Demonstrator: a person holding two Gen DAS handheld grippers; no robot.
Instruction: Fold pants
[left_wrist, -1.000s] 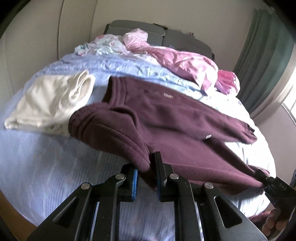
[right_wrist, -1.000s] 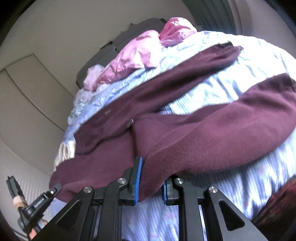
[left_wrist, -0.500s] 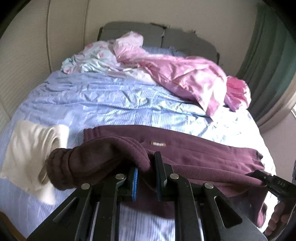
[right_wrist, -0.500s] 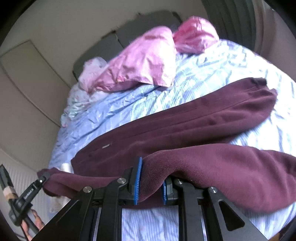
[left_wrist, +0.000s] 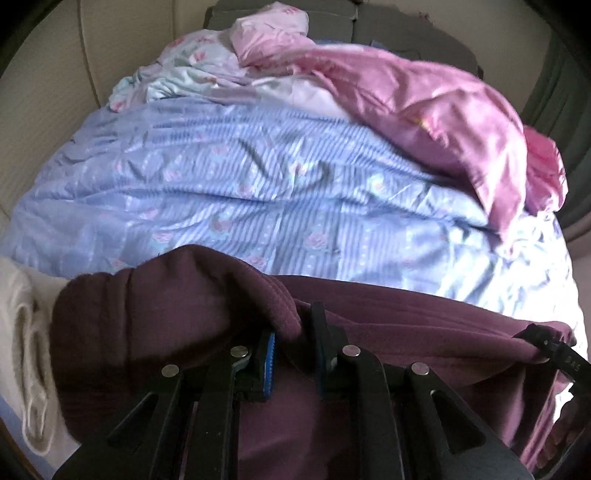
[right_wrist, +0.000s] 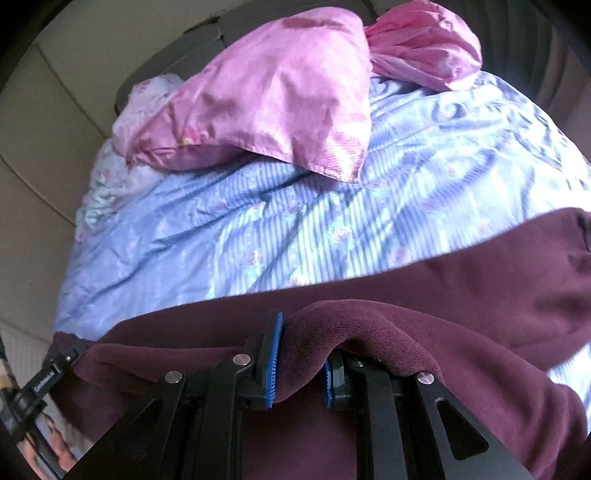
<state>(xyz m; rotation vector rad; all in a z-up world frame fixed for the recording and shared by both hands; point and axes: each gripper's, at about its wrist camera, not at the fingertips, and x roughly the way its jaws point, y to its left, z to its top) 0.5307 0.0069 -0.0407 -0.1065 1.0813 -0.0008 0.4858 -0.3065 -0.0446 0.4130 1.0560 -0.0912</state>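
Observation:
The maroon fleece pants lie across the near part of the bed, doubled lengthwise. My left gripper has a thick fold of the waist end between its blue pads, and its jaws are opening slightly. My right gripper is shut on a fold of the leg end of the pants. Each gripper shows in the other's view: the right one at the far right edge, the left one at the lower left. Both point steeply down over the fabric.
A blue striped floral sheet covers the bed beyond the pants. A pink duvet is heaped at the back right, before a grey headboard. A folded cream garment lies at the left edge. A green curtain hangs on the right.
Both grippers carried the held edge of the pants away from me over the other leg and sank toward the bed. The far leg is now covered and the cream garment has slid to the left edge.

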